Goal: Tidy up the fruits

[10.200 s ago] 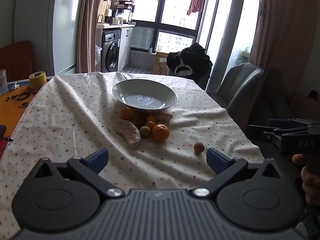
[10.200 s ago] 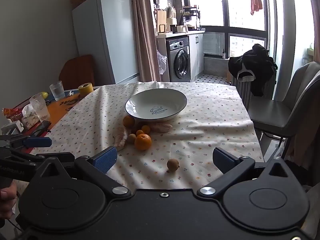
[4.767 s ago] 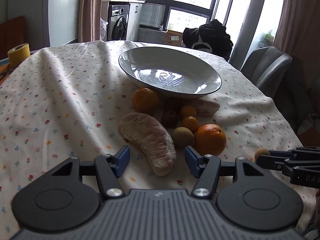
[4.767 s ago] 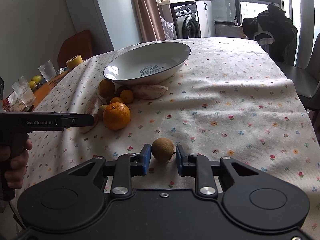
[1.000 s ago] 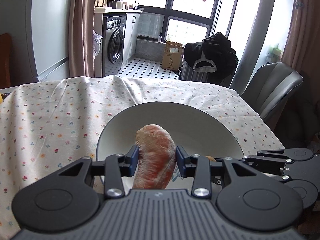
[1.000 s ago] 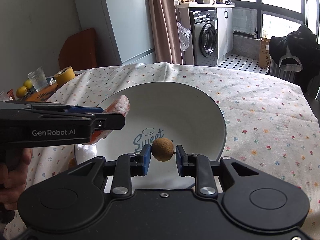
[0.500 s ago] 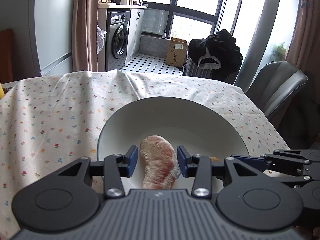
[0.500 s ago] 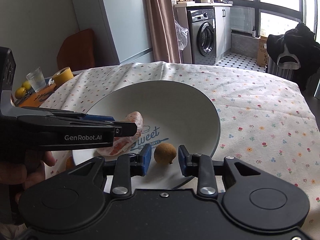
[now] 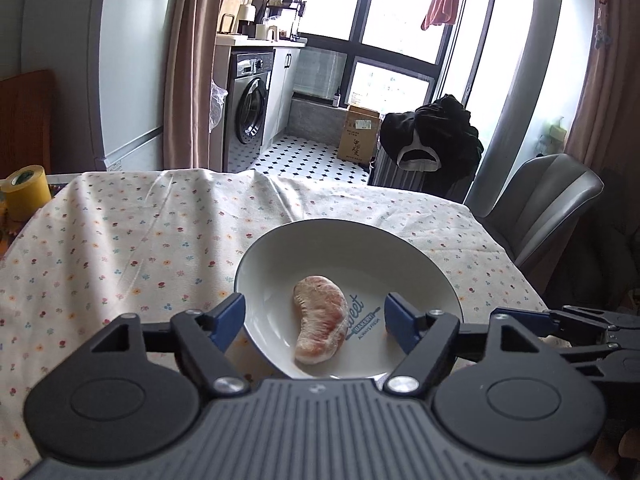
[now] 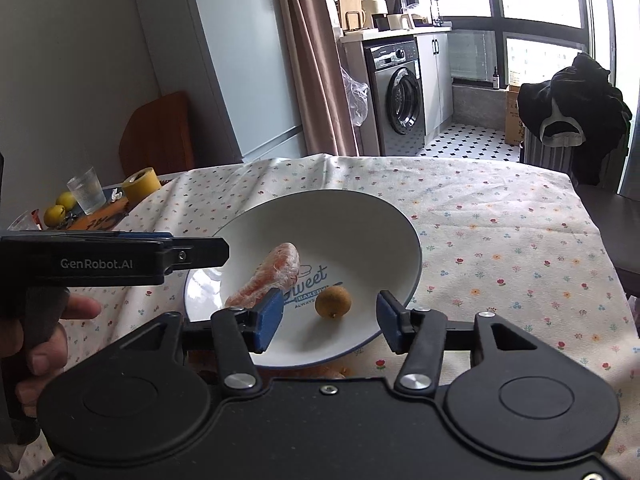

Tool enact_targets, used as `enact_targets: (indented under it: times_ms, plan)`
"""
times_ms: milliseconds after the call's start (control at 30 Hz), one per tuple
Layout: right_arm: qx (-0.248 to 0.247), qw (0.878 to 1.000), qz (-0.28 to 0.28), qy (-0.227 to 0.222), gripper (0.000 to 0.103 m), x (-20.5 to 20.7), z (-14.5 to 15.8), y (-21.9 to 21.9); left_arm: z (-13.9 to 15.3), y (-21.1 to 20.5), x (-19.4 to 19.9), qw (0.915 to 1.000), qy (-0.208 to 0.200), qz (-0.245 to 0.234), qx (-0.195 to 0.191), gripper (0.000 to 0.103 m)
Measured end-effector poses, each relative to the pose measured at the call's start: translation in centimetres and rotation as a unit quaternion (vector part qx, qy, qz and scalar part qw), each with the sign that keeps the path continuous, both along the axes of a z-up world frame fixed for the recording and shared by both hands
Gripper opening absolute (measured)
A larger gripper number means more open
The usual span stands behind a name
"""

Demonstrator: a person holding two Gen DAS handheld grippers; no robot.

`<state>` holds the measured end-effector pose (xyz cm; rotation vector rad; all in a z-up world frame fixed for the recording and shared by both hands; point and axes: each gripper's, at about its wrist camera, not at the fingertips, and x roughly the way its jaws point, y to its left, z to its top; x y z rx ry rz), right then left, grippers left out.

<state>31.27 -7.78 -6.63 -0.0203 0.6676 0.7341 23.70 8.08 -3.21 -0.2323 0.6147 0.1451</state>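
On the flowered tablecloth [image 9: 120, 240] sits the white bowl [image 9: 352, 240], and both fruits I carried lie inside it. My left gripper [image 9: 314, 316] is opening, its blue pads clear of the peeled pomelo segment [image 9: 320, 318], which rests on the bowl's floor beside the printed lettering. My right gripper [image 10: 328, 320] is opening too, with the small brown round fruit [image 10: 333, 301] lying loose between the spread pads, touching neither. My left hand [image 10: 38, 344] grips its handle at the bowl's left
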Motion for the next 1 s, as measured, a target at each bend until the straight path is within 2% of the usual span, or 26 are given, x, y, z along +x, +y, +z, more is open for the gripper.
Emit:
enact_targets:
  times_ms: [100,333,400,633,1000]
  plan:
    - [0.012,1.000,-0.006,-0.008,0.070,-0.9,0.5,-0.8,0.2,0.1,-1.3,0.9999,-0.007,0.005,-0.014,0.076]
    - [0.038,0.999,-0.021,-0.015,0.096,-2.5,1.2,-2.7,0.6,-0.2,-4.2,0.9992,-0.029,0.011,-0.027,0.100]
    - [0.044,0.999,-0.026,-0.018,0.102,-2.9,1.3,-3.2,0.5,-0.2,-5.0,0.9989,-0.031,0.012,-0.033,0.103]
    - [0.052,0.998,-0.030,-0.016,0.103,-4.4,1.2,-4.4,0.0,0.3,-7.6,0.9975,-0.036,0.015,-0.060,0.103]
    - [0.059,0.998,-0.028,-0.020,0.103,-7.5,1.2,-5.7,-0.3,0.1,-11.0,0.9967,-0.043,0.012,-0.068,0.103]
